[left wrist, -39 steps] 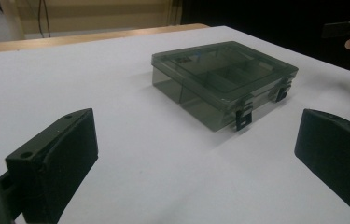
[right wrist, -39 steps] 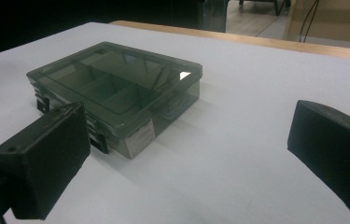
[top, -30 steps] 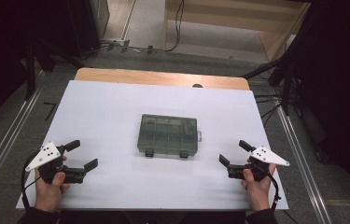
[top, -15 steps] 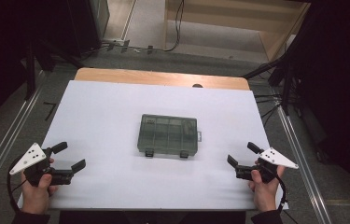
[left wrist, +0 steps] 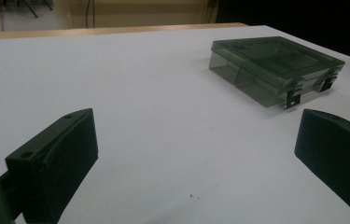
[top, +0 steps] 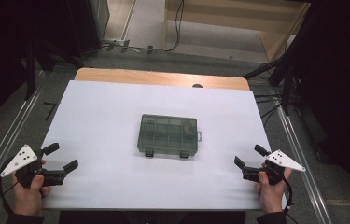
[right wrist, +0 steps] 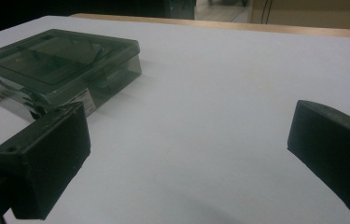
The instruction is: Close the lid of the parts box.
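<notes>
A closed smoky-clear plastic organiser box (top: 169, 135) with two front latches lies flat at the middle of the white table (top: 107, 116). My left gripper (top: 61, 157) hovers open near the front left corner, well left of the box, with nothing between its jaws. In the left gripper view the box (left wrist: 275, 65) lies ahead to the right, beyond the open left gripper (left wrist: 196, 154). My right gripper (top: 250, 156) is open and empty near the front right corner. The right gripper view puts the box (right wrist: 60, 60) ahead to the left of the open right gripper (right wrist: 189, 154).
A strip of bare wood (top: 163, 78) shows along the table's far edge. Metal rails (top: 4, 140) run along the floor on both sides, and cables (top: 275, 100) lie at the far right. Bare white surface surrounds the box on every side.
Both hands have drawn outward and a little toward the near edge, away from the box. Both grippers have stayed open. The box has not moved.
</notes>
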